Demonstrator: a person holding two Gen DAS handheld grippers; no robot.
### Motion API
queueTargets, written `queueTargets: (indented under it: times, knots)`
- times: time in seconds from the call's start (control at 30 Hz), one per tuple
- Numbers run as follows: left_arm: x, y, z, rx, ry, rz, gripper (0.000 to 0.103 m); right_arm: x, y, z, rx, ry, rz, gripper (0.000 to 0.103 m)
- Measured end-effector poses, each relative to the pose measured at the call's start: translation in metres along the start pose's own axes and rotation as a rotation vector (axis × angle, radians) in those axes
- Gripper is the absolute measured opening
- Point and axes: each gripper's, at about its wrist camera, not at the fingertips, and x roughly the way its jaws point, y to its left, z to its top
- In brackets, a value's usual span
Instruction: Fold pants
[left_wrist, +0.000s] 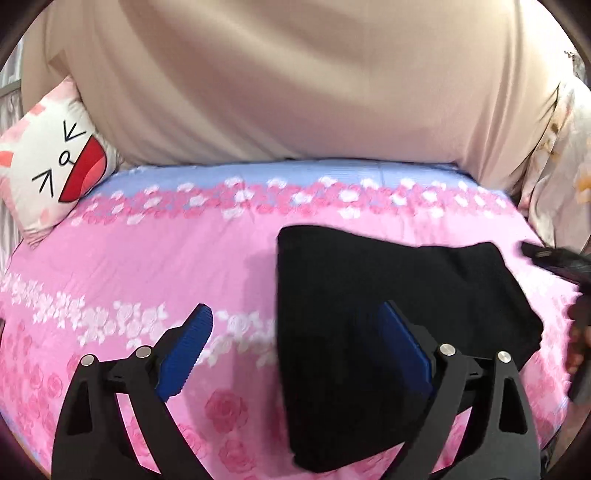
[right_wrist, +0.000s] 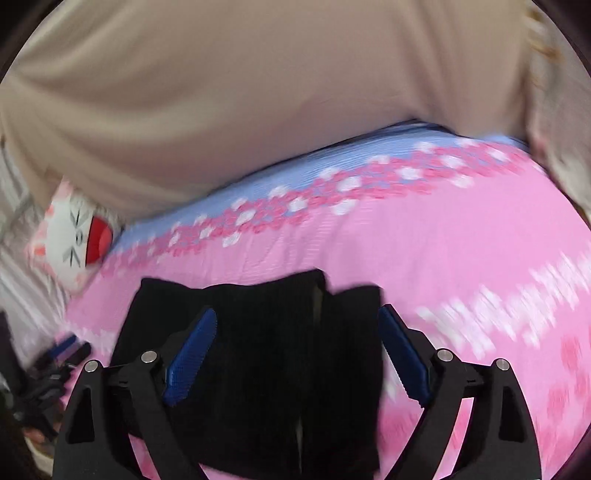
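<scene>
The black pants lie folded into a compact block on the pink flowered bed cover. My left gripper is open and empty just above the pants' left edge, with its right finger over the fabric. In the right wrist view the pants lie under my right gripper, which is open and empty above them. The right gripper also shows at the right edge of the left wrist view. The left gripper shows at the left edge of the right wrist view. The right wrist view is motion-blurred.
A white cat-face pillow lies at the bed's far left. A large beige cloth hangs behind the bed. A flowered cloth is at the far right. The pink bed cover stretches to the right of the pants.
</scene>
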Motion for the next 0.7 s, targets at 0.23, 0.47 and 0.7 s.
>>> queueTargets:
  times: [0.23, 0.47, 0.7]
  knots:
    - [0.025, -0.01, -0.006, -0.013, 0.113, 0.017, 0.089, 0.031, 0.014, 0.007, -0.027, 0.044, 0.057, 0.025]
    - [0.06, -0.02, -0.022, -0.001, 0.19, 0.026, 0.097, 0.018, -0.006, -0.013, -0.122, 0.02, -0.266, 0.041]
    - [0.058, -0.017, -0.022, -0.01, 0.182, 0.051, 0.097, -0.066, -0.013, -0.026, 0.002, -0.167, -0.079, 0.041]
